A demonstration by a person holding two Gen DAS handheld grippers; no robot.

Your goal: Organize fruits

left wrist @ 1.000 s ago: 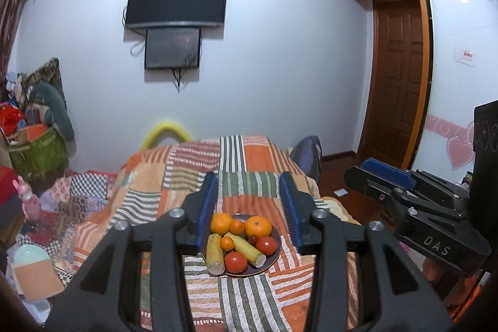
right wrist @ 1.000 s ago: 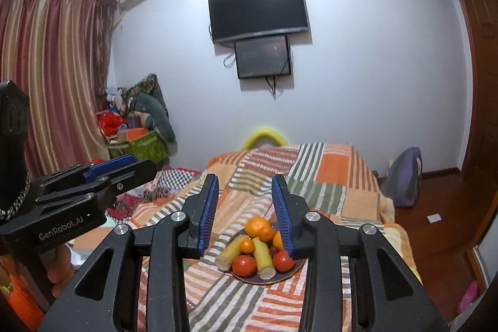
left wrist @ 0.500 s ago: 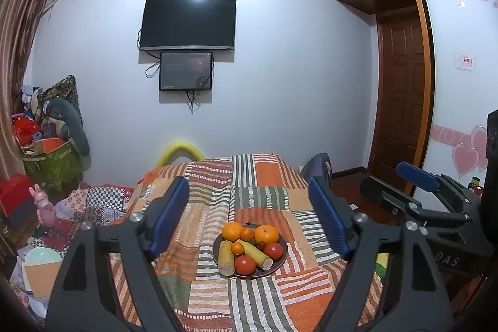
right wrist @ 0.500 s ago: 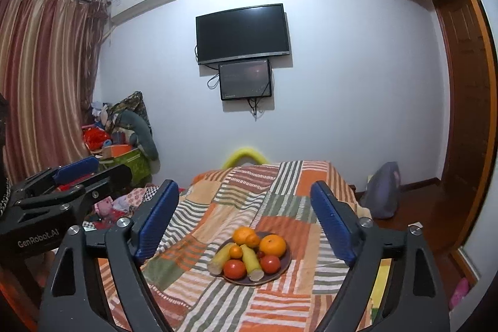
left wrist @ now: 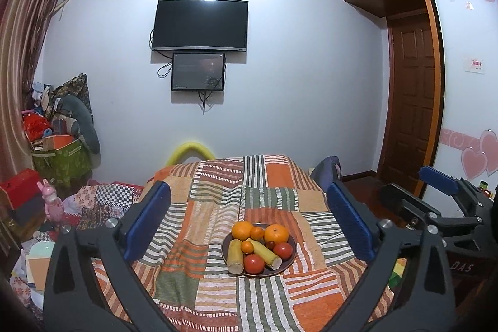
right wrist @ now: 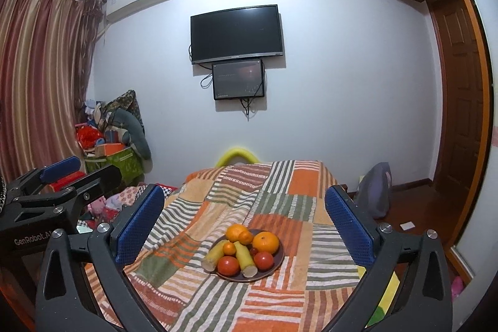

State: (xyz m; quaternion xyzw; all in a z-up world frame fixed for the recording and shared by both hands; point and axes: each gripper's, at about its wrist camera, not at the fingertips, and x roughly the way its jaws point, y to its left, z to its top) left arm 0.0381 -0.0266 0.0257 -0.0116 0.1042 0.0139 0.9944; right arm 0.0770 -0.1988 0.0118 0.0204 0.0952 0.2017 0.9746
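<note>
Ahead, both grippers hover above the patchwork bedspread (left wrist: 218, 207), well short of the fruit. The left gripper (left wrist: 249, 223) has its jaws still widening, blue pads (left wrist: 146, 220) spread far apart and nothing between them but air; the plate (left wrist: 288, 254) shows through the gap, nearer the right pad. The right gripper (right wrist: 246, 226) is likewise opening, its jaws wide and clasping nothing, with the plate (right wrist: 278, 257) roughly centred between its pads (right wrist: 350, 231).

On the dark plate, as the left camera shows it, a large orange (left wrist: 275, 234) sits at 1 o'clock, another orange (left wrist: 241, 230) at 11, and a small one (left wrist: 257, 232) between them at 12. A further small orange (left wrist: 247, 246) lies near the middle. Two pale yellow stalks rest lengthwise: one (left wrist: 235, 255) along the 8 o'clock edge, the other (left wrist: 266, 252) slanting from the centre toward 5. One tomato (left wrist: 253, 263) sits at 6, a second tomato (left wrist: 282, 250) at 3.

From the left camera the right gripper's body appears at 3 o'clock; from the right camera the left gripper's body appears at 9. A television (right wrist: 236, 33) hangs on the far wall.
</note>
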